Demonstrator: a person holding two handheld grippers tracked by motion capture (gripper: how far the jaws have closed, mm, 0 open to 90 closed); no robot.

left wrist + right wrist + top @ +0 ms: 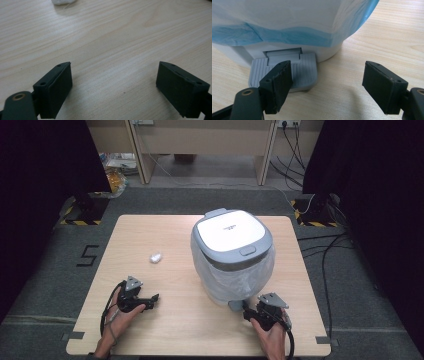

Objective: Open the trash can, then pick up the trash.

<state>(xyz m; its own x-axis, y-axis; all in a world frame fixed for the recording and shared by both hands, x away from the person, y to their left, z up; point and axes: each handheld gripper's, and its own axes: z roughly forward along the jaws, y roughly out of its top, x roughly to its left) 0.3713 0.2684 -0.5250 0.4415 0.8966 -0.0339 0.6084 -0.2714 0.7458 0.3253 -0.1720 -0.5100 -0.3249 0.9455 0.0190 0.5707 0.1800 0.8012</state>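
A white pedal bin (232,255) with a grey-rimmed lid and a pale blue liner bag stands at the table's centre right. Its grey ribbed foot pedal (305,71) juts out at the base, just ahead of my right gripper (334,87), whose jaws stand wide apart and hold nothing. In the high view the right gripper (250,312) rests on the table right in front of the bin. A small crumpled white wad (155,257) lies left of the bin. My left gripper (150,301) sits open near the front left, and its own view shows the wad (62,2) far ahead.
The light wooden table (175,330) stands on grey carpet. Beyond it are a wooden desk frame (200,142), cables (325,250) on the floor at right and black stands at both far corners.
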